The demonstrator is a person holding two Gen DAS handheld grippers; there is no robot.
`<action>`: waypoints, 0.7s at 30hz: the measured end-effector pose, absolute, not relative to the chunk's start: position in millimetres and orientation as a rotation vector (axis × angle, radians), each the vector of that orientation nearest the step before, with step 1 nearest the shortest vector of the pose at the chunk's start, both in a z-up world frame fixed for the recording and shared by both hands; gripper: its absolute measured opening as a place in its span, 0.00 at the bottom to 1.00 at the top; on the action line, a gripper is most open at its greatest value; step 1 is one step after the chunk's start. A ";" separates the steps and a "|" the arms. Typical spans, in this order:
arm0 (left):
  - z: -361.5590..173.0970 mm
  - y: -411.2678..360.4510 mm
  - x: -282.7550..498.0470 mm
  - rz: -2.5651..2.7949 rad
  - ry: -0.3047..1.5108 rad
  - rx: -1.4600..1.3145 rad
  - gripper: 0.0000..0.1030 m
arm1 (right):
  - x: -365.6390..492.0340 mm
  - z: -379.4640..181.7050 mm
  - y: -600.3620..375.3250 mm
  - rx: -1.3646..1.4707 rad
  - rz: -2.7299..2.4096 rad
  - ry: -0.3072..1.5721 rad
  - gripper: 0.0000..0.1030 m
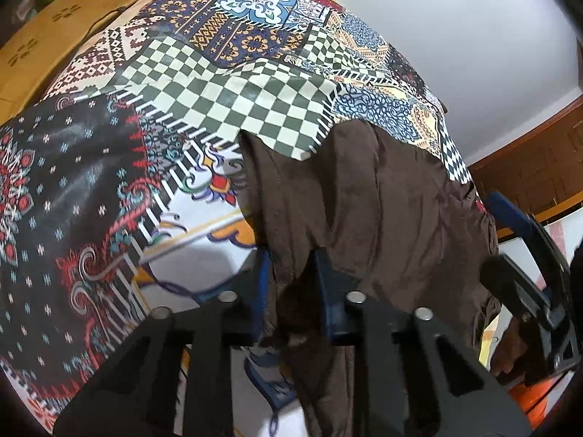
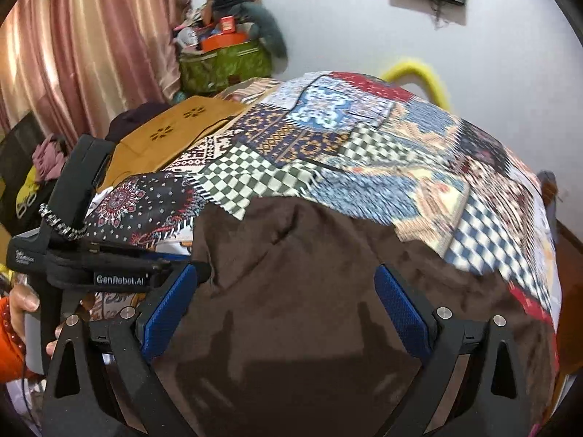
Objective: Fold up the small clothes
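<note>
The brown garment [image 1: 382, 196] lies on the patterned cloth [image 1: 226, 83] that covers the worktop, at the near edge, and part of it hangs down over that edge toward the cameras. In the left wrist view the left claw [image 1: 291, 276] is clenched on a bunched fold of this garment: the two blue pads stand close together with brown cloth pressed between them. From this pinch the fabric runs up and away to the right, toward the far right corner of the worktop, so its long axis goes about diagonally from the left claw.

The right claw [image 2: 284, 291] is released; its blue pads stand wide apart, one at each side of the garment [image 2: 291, 273], and the cloth lies flat below and between them without being pressed (the picture is a little blurred here). The right claw is therefore the one placed over the free part, and I judge that the coming move depends on it descending onto the edge straight ahead of it.

As for containers, a green bag [image 2: 226, 65] stands beyond the far left corner, filled with mixed things, an orange box among them. A wooden board [image 2: 175, 134] with flower cut-outs lies at the left edge.
</note>
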State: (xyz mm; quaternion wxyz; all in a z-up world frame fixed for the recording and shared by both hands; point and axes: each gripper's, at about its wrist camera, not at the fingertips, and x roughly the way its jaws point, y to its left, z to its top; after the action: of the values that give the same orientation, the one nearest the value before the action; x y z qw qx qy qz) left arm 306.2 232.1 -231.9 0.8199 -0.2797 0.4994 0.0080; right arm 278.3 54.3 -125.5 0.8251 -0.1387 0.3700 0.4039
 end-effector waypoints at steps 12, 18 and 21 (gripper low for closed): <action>-232.5 237.8 303.5 0.015 1.033 -0.516 0.09 | 322.9 -162.8 124.8 -0.398 0.951 0.889 0.69; -229.0 228.8 300.3 0.044 1.000 -0.421 0.06 | 337.3 -183.7 145.4 -0.445 0.977 0.951 0.53; -222.8 223.1 298.4 0.072 0.979 -0.354 0.06 | 332.2 -186.1 150.2 -0.503 0.987 0.923 0.32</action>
State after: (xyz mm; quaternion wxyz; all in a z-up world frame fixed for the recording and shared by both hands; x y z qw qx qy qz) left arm 298.4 223.1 -222.8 0.8670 -0.1689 0.4675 0.0344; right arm 332.2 150.2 -186.1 0.7510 -0.2305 0.4227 0.4520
